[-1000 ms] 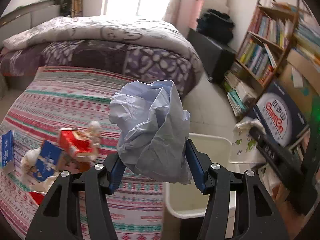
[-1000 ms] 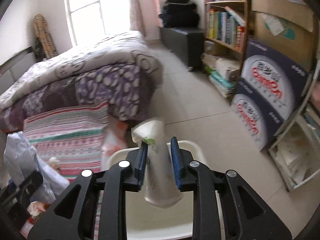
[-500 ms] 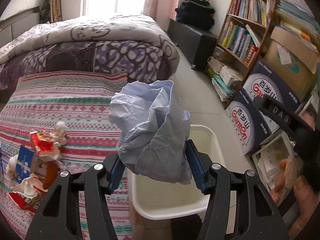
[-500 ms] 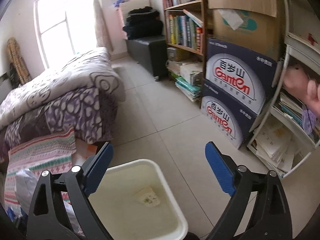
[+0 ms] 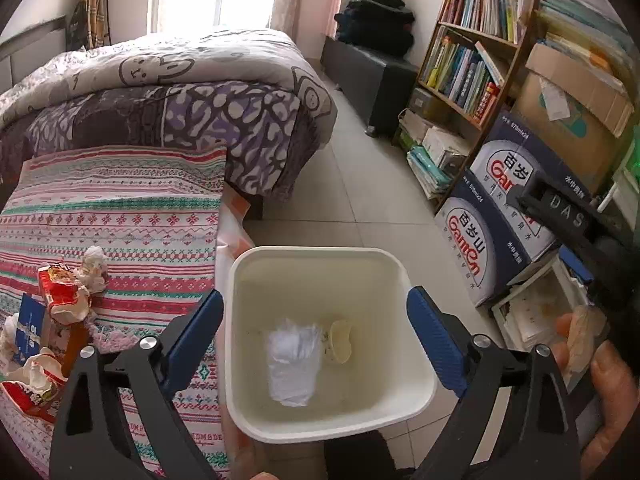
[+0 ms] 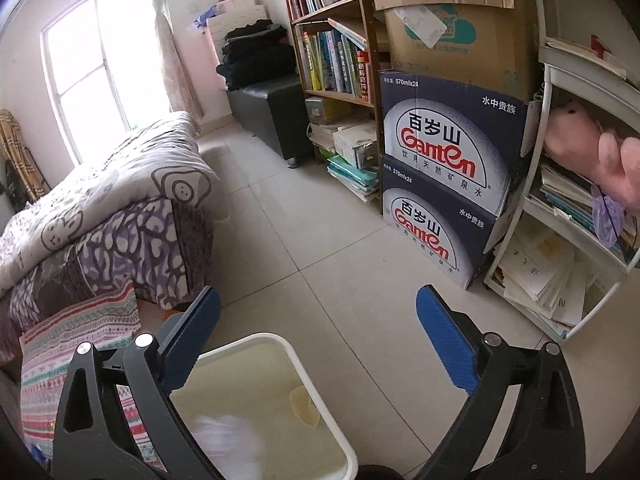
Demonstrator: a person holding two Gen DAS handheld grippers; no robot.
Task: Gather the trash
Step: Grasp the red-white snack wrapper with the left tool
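White plastic forms the bin (image 5: 416,396), which stands on the tiled floor (image 5: 352,200) right against the side of the bed (image 5: 120,216). At its bottom lie a crumpled white bag (image 5: 294,360) and, touching it, a small flattened paper cup (image 5: 341,340). The left gripper (image 5: 316,332) hangs over the bin, its blue fingers (image 5: 192,340) spreading apart with nothing between them; the bag and cup show through the gap, lower down. The right gripper (image 6: 318,336) is over the floor beside the bin's far corner, its fingers (image 6: 446,344) also spreading and empty. In the left wrist view, the right gripper's black body appears at the right edge, with a hand (image 5: 600,384) around its handle. More trash waits on the striped bedspread at the left: a crushed red packet (image 5: 62,296), a white tissue wad (image 5: 94,266) touching it, a blue carton (image 5: 28,328), and a torn red-and-white wrapper (image 5: 32,384) near the lower edge. Across the floor, two dark blue water cases (image 6: 448,184) are stacked under a cardboard box (image 6: 448,36), just beside a bookshelf (image 6: 332,48) and a white rack (image 6: 560,240) of papers.
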